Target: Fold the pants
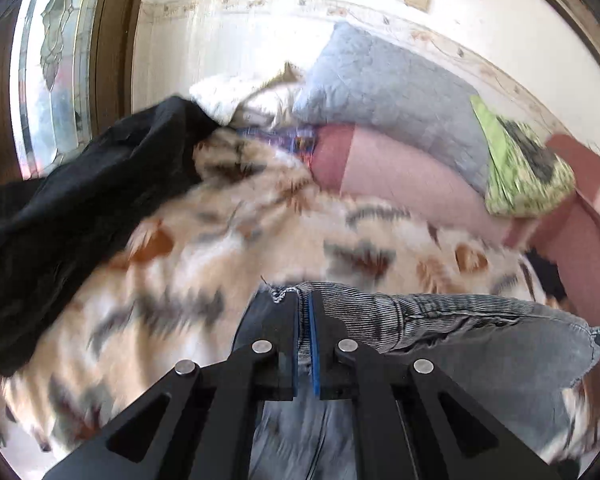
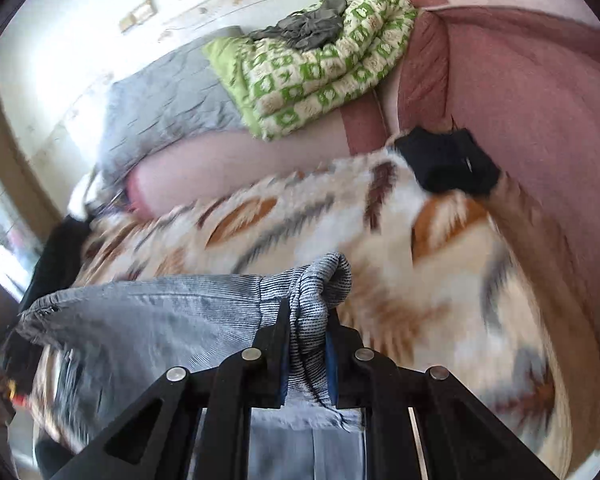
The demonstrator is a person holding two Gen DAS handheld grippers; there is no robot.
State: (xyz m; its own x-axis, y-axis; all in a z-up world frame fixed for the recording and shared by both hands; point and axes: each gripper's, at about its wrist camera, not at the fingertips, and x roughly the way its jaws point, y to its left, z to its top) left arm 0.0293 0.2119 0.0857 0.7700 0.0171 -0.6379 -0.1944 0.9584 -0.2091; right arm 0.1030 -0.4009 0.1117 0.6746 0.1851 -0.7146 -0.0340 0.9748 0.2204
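Note:
The pants (image 1: pixel 460 320) are grey-blue ribbed denim, held up above a patterned fleece blanket (image 1: pixel 220 240). My left gripper (image 1: pixel 305 300) is shut on one frayed corner of their edge, the cloth pinched thin between the blue pads. In the right wrist view the same pants (image 2: pixel 148 312) stretch away to the left, and my right gripper (image 2: pixel 309 316) is shut on a bunched fold of them that bulges above the fingertips. The cloth hangs taut between both grippers. The rest of the pants drops out of sight below the jaws.
A black garment (image 1: pixel 80 208) lies on the blanket's left. A grey quilted pillow (image 1: pixel 388 92), a green patterned quilt (image 2: pixel 320 64) and pink sofa cushions (image 2: pixel 520 100) sit behind. A small black folded item (image 2: pixel 448 160) rests by the sofa arm. A window (image 1: pixel 52 60) is at left.

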